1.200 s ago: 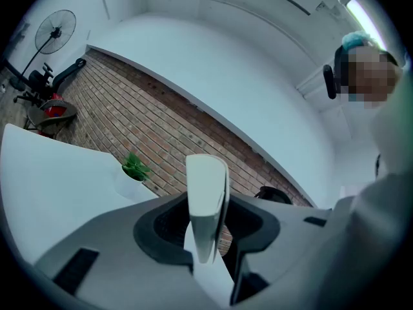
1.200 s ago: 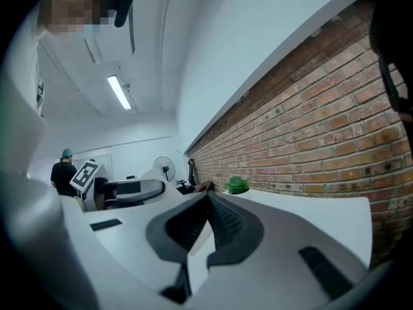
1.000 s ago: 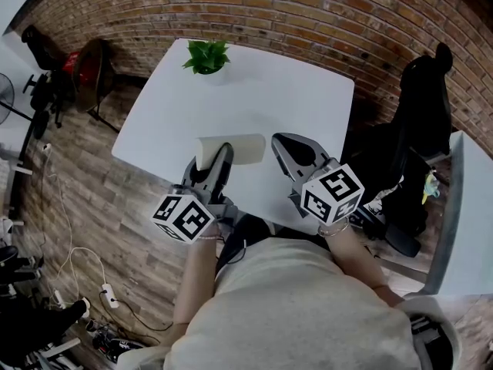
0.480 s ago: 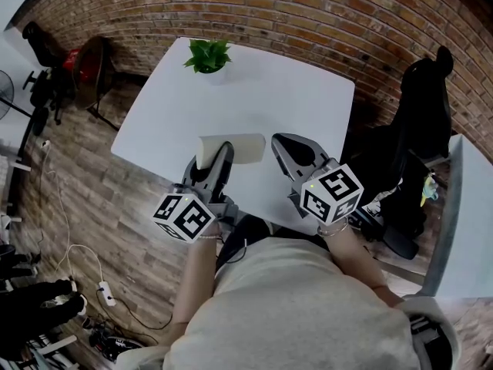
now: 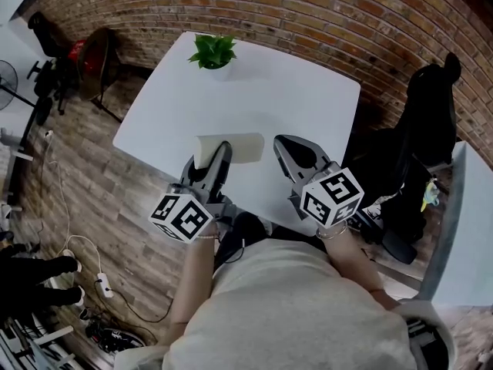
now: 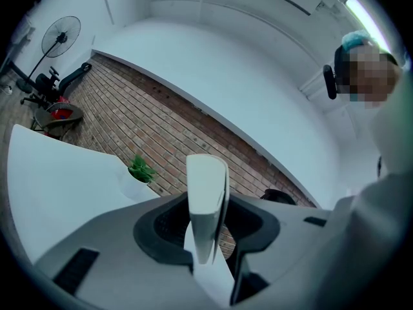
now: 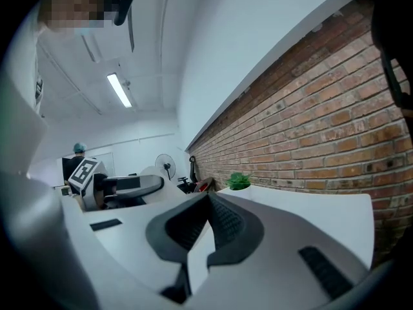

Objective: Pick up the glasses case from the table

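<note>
The left gripper (image 5: 218,156) is clamped on the case (image 5: 234,146): in the left gripper view its jaws stand partly apart with the pale case (image 6: 206,192) pinched between them, one end sticking out past the tips. From the head view the case lies crosswise over the near part of the white table (image 5: 254,91), its long side running toward the right gripper (image 5: 283,143); whether it is clear of the surface I cannot tell. The right gripper sits just beside the case's right end, apart from it, and its jaws are closed together with nothing between them (image 7: 208,202). Both grippers point across the table toward the brick wall (image 5: 308,14). At the far edge of the table, well apart from the case, stands a small green plant (image 5: 212,51). A black chair (image 5: 431,114) is off the table's right side, and a fan (image 6: 61,36) stands at the far left.
</note>
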Available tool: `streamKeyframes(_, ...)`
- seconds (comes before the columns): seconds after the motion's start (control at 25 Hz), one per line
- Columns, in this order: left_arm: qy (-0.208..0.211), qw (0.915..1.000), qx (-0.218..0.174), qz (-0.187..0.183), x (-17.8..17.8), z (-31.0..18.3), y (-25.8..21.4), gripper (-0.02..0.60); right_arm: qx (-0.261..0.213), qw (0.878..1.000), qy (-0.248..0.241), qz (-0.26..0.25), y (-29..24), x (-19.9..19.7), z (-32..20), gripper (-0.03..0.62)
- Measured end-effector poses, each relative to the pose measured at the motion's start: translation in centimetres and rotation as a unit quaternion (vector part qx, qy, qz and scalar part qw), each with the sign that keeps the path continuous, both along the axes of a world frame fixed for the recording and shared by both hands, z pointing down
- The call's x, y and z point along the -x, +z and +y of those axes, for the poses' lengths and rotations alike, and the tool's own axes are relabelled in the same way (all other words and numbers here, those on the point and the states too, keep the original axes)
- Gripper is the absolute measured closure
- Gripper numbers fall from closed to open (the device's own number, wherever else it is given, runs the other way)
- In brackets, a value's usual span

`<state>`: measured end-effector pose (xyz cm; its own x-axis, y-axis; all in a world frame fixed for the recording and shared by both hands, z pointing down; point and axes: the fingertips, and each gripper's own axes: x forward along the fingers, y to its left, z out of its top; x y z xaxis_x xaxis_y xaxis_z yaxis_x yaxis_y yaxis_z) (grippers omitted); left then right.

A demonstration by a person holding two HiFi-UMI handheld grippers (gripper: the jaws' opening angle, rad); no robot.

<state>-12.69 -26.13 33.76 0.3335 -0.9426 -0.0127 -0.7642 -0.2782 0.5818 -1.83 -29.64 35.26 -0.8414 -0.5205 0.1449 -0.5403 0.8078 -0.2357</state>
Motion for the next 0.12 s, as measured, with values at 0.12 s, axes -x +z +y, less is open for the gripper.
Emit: streamKeyframes(0.12, -0.004, 1.0000, -0.001, 0.002, 0.11, -0.07, 0.14, 0.430, 0.001, 1.000, -0.002, 0.000, 0.23, 0.04, -0.15, 0.595)
